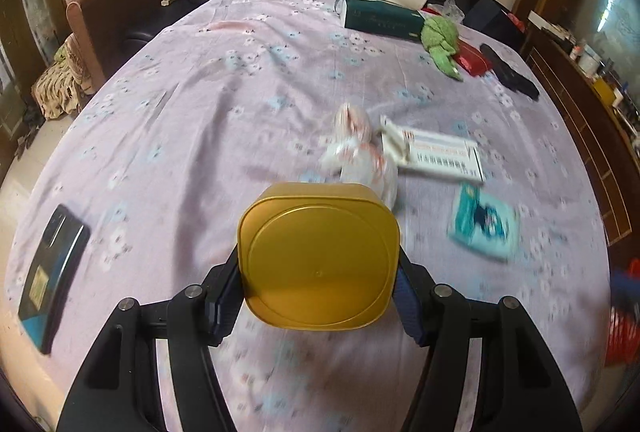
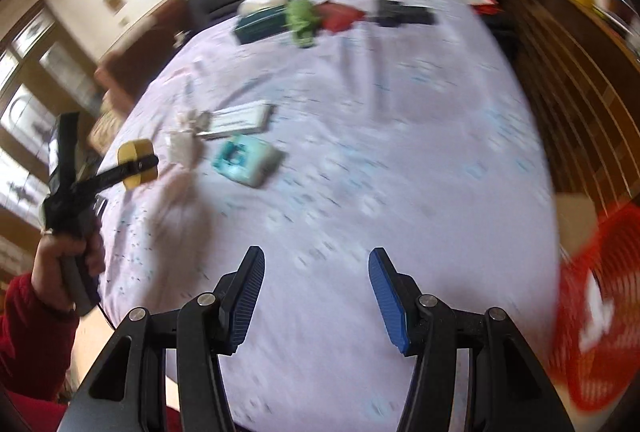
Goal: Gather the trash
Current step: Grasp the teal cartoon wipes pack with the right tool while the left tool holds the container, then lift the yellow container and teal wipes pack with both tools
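The left gripper point(image 1: 320, 272) pinches a gold tin point(image 1: 319, 256) above the bed point(image 1: 200, 92); it should stay level towards the red basket point(image 2: 592, 312) (beside the bed), the right gripper point(image 2: 316, 296) spread and empty.

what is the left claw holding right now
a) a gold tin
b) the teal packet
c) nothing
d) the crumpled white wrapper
a: the left claw has its blue pads pressed on both sides of the gold tin, lifted above the bed sheet, while the teal packet and crumpled white wrapper lie loose on the sheet.
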`<state>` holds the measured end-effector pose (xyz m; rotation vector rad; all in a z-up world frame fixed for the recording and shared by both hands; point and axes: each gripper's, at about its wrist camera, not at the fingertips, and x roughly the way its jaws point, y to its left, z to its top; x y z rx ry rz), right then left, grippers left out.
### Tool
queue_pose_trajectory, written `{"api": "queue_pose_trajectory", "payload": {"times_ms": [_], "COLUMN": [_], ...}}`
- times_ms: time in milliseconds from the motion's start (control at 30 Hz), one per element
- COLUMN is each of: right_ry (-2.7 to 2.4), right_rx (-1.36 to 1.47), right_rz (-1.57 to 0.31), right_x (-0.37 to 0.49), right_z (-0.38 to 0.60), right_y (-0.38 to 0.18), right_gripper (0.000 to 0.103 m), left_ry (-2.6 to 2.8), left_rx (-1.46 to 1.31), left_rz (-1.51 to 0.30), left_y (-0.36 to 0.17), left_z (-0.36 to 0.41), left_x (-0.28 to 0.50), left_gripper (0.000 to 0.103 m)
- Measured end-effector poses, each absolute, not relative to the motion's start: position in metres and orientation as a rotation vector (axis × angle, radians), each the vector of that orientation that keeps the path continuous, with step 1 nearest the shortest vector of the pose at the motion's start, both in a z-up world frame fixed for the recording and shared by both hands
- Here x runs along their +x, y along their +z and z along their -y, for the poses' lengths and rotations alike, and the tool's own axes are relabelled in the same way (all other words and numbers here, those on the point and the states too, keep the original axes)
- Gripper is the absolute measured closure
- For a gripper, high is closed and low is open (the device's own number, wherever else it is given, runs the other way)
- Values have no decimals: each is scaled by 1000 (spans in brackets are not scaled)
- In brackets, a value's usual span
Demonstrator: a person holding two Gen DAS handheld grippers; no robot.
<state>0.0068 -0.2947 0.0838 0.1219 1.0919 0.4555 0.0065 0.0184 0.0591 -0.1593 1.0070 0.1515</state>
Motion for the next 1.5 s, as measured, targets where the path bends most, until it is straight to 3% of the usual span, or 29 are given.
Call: {"api": "queue_pose_trajectory", "payload": {"times_ms": [467, 700, 933, 1067, 1167, 1500], "right_ry": [611, 699, 655, 616, 577, 439], "right_rx": [6, -37, -286, -315, -282, -17], "right_rz": [-1140, -1216, -1153, -1152, -1162, -1141], "right_x": [136, 118, 77, 72, 66, 11], "right_z": [168, 149, 122, 123, 136, 206], "right_y": [27, 13, 11, 12, 13, 44], "right_gripper": [43, 43, 39, 63, 74, 76], "left_ry": [86, 84, 64, 40, 22, -51], "left_rx": [-143, -147, -143, -122, -100, -9], "left_rz": [-1052, -1059, -1065, -1059, -1056, -1039], "left_y": [57, 53, 50, 52, 53, 60], "left_z": [-27, -36, -29, -17, -5, 49], "left_x": [-37, -38, -35, -34, -34, -39], "left_gripper": [40, 39, 40, 40, 40, 40]}}
